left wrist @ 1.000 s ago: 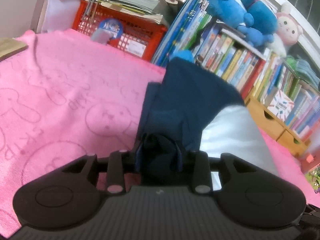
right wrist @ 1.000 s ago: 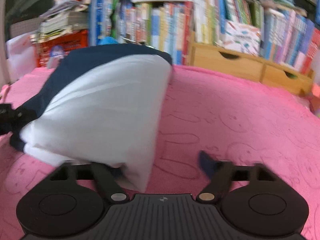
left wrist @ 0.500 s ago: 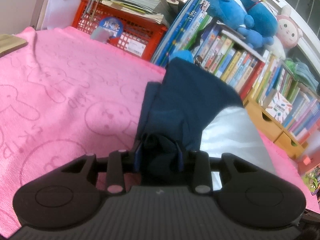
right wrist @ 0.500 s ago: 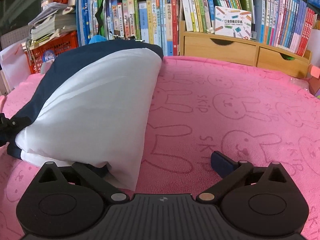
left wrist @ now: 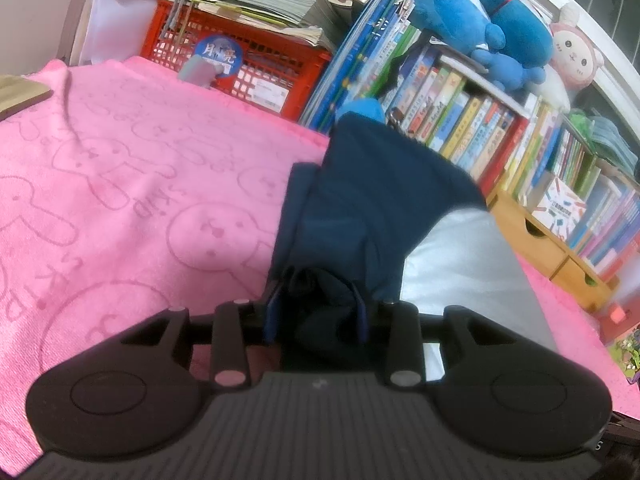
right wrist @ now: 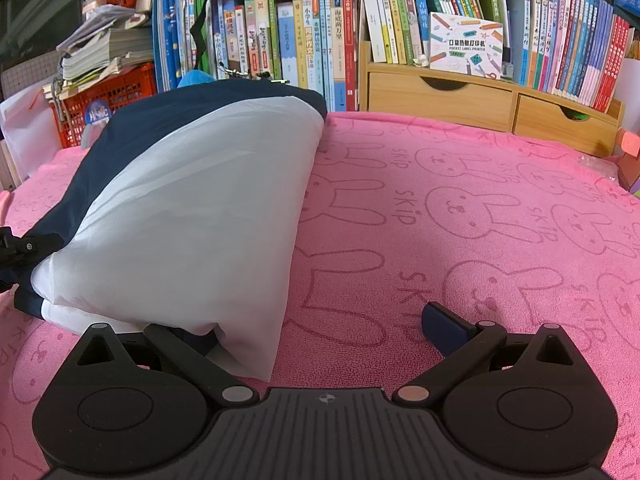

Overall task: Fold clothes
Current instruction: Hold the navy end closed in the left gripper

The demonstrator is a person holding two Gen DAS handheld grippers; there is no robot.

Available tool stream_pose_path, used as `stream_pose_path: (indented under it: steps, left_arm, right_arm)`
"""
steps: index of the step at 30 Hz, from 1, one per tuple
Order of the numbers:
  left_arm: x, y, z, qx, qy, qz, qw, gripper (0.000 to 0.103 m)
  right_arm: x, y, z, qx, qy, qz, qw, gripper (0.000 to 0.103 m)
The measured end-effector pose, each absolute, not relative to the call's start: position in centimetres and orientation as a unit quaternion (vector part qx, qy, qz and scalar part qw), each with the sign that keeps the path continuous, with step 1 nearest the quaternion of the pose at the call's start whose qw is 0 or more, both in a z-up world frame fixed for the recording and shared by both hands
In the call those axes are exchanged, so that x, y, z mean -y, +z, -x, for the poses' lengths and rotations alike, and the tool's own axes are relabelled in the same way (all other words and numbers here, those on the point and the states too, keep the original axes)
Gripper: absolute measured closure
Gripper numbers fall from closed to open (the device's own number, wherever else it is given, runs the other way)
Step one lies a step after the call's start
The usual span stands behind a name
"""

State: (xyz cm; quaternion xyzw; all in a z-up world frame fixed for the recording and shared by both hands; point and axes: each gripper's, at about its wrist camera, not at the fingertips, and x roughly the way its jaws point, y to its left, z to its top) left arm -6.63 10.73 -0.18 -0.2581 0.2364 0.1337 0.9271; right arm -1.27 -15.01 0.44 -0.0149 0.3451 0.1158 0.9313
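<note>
One navy-and-white garment lies near the left edge of the desk, on one pink towel printed with rabbits and "SKIP". The left tongs grip a navy bunch of it. The right tongs stand wide open, one finger under the white fold.

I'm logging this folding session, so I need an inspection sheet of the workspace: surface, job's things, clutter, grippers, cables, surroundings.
Surface: pink towel with a rabbit print covers the table.
Job's things: one navy and white garment, partly folded, lying on the towel.
Clutter: nothing seen on the towel besides the garment.
Grippers: left gripper shut on a bunch of the garment's navy cloth; right gripper open, one finger hidden under the garment's white corner, the other on bare towel.
Cables: nothing seen.
Surroundings: books, red crate, wooden drawers, plush toys.
</note>
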Motion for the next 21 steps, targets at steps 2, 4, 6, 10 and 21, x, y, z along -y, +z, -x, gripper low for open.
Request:
stream_pose_path:
  steps: [2,4,6,10,21]
  left_arm:
    - [-10.79,-0.19,6.63,-0.236,0.132,0.260,0.927,0.067]
    - [-10.89,-0.23,6.66,-0.235,0.130,0.263,0.927,0.066]
    - [-11.00,-0.26,6.69,-0.234,0.128,0.266,0.927,0.066]
    - [-11.19,-0.32,6.74,-0.232,0.124,0.272,0.926,0.065]
    - [-11.66,-0.41,7.00,-0.225,0.119,0.286,0.924,0.065]
  right_arm:
    - [15.02,0.41,1.27,-0.345,0.116,0.015,0.931,0.000]
    - [15.02,0.38,1.26,-0.345,0.116,0.015,0.931,0.000]
    - [15.03,0.37,1.25,-0.344,0.116,0.015,0.931,0.000]
    - [15.02,0.32,1.24,-0.344,0.116,0.015,0.932,0.000]
    - [15.01,0.32,1.25,-0.344,0.116,0.015,0.932,0.000]
